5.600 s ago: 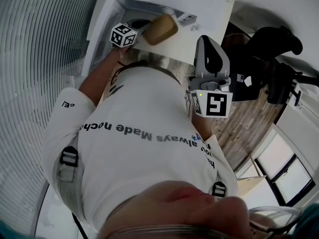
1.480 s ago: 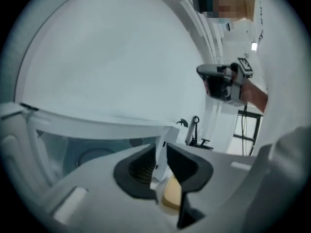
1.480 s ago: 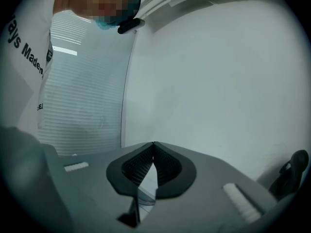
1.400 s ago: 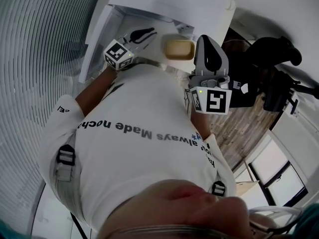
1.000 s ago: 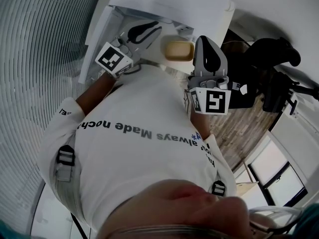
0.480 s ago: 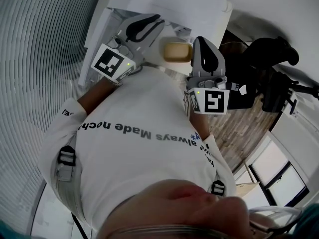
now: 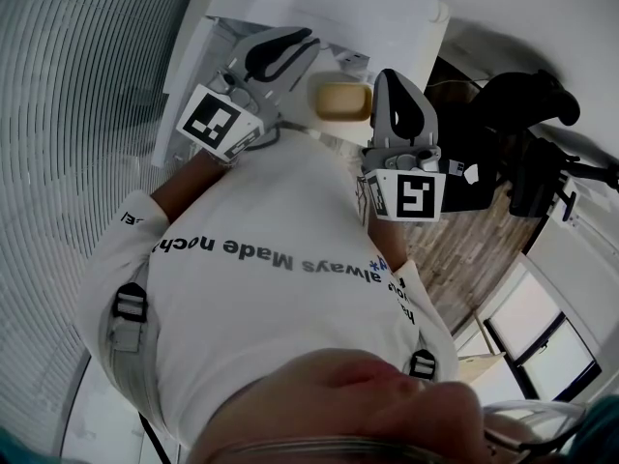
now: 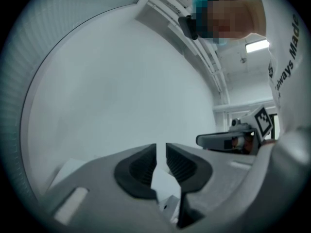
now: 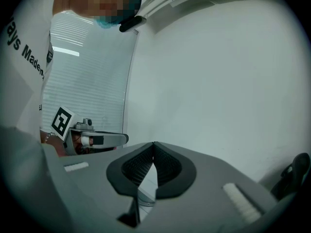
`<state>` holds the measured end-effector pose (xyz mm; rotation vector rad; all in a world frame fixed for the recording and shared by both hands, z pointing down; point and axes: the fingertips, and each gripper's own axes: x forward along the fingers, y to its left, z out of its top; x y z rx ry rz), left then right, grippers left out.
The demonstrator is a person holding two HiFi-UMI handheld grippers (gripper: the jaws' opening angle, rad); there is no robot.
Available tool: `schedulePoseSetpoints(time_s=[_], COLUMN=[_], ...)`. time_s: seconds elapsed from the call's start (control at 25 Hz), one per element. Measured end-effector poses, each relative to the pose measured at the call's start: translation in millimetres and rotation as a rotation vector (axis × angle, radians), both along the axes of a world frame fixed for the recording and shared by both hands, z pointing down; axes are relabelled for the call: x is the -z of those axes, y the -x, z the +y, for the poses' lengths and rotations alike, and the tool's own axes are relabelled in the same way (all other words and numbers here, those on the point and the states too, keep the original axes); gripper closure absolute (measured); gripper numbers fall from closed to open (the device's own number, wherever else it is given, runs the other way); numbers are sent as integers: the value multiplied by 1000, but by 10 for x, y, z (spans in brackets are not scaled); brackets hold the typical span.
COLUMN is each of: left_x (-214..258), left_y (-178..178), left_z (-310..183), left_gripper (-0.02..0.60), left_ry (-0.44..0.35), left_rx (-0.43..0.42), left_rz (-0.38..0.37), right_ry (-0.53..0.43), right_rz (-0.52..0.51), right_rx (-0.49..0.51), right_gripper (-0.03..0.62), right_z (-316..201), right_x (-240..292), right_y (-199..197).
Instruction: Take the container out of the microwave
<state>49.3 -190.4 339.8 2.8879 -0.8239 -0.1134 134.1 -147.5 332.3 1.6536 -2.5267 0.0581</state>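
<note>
Bearing the container (image 7: 340,101), the white surface (image 7: 387,37) meets, apparently, wood flooring (image 7: 474,240).

Slatted blinds (image 7: 68,104) fill whole left side, ribs curving down; wood-plank floor (image 7: 464,245) at right; dark-framed window (image 7: 546,332) low in right corner, daylight through panes; black bulky equipment (image 7: 522,104) over planks, kind unclear; plain white wall (image 9: 218,72) ahead, bare; bright strip light (image 8: 257,46) on ceiling
</note>
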Motion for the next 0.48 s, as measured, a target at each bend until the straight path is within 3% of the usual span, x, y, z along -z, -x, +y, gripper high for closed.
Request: schedulePoseSetpoints(time_s=[0.48], left_x=[-19], left_y=[-79], left_z=[-12], left_gripper=[518], left_ry=[14], left_rx=[-10], left_rz=[-9], right_ry=[-1], right_rz=[7], right_rx=[2], right_gripper=[592], right_z=[-25], right_x=[37], right_y=[-57])
